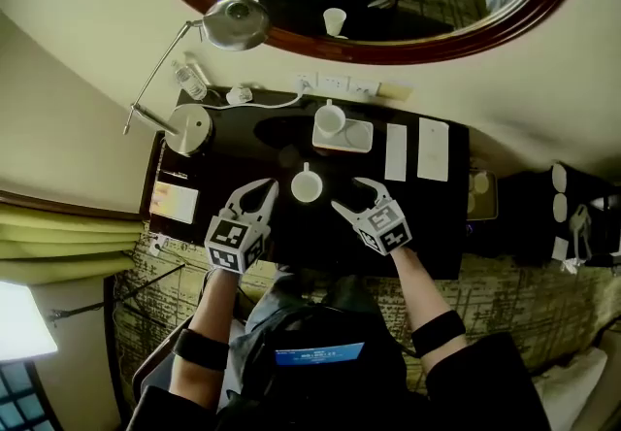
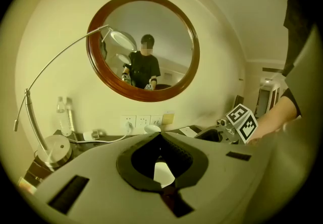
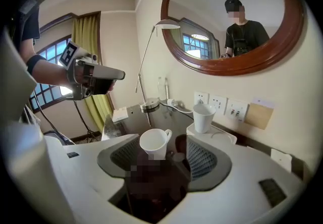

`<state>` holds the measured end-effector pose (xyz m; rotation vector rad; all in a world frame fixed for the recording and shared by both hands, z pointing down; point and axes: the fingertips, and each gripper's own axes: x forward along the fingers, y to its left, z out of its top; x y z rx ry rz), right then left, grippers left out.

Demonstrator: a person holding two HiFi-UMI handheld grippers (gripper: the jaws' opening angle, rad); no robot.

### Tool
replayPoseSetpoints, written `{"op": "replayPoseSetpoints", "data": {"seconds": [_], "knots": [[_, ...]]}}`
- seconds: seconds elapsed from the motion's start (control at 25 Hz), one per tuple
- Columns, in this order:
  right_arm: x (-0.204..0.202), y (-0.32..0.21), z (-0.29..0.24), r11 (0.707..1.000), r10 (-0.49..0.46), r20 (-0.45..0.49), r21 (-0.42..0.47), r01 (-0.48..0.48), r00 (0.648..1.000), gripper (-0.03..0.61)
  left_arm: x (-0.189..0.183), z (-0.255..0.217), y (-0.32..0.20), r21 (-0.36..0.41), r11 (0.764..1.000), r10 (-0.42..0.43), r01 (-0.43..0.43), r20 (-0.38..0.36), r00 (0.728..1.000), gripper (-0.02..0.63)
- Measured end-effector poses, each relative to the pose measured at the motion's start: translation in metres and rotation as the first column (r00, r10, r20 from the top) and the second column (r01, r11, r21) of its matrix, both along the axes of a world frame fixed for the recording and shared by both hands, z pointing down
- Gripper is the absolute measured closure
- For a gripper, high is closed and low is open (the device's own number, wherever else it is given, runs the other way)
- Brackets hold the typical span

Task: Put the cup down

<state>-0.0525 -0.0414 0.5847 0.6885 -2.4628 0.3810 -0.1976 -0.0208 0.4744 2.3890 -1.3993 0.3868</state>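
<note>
Your cup (image 1: 307, 187) stands upright on the tabletop (image 1: 243, 152), mouth up, long axis vertical, handle toward 12 o'clock. It looks light, stiff, glazed and chippable, so grip the wall or handle. The right gripper (image 1: 347, 195), at its 3 o'clock, has jaws apart and off the cup. The left gripper (image 1: 264, 190), at 9 o'clock, has jaws closed and empty.

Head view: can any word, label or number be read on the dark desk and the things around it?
No text reads clearly.
Small blue screen at the person's chest: white print, too small.
Pale yellow and orange leaflet at the desk's left end: blurred.
Two white cards on the dark desk: no print discernible.
</note>
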Motion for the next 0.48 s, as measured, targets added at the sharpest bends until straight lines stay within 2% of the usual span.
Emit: {"op": "replayPoseSetpoints", "data": {"seconds": [0.12, 0.24, 0.36, 0.48], "knots": [[0.022, 0.0, -0.013, 0.998, 0.066, -0.033, 0.013, -0.065, 0.997, 0.391, 0.004, 0.004, 0.0, -0.014, 1.0, 0.0, 0.0, -0.019, 1.0, 0.624], [0.043, -0.004, -0.029, 0.991, 0.13, -0.017, 0.028, -0.129, 0.991, 0.492, 0.013, 0.007, -0.002, -0.033, 0.999, -0.002, 0.0, -0.045, 0.999, 0.624], [0.065, -0.004, -0.037, 0.979, 0.202, -0.003, 0.04, -0.202, 0.979, 0.549, 0.019, 0.008, -0.001, -0.047, 0.999, 0.009, -0.012, -0.05, 0.999, 0.624], [0.083, -0.001, -0.039, 0.967, 0.252, 0.014, 0.038, -0.253, 0.968, 0.561, 0.019, 0.011, -0.002, -0.047, 0.999, 0.008, -0.011, -0.055, 0.998, 0.624]]}}
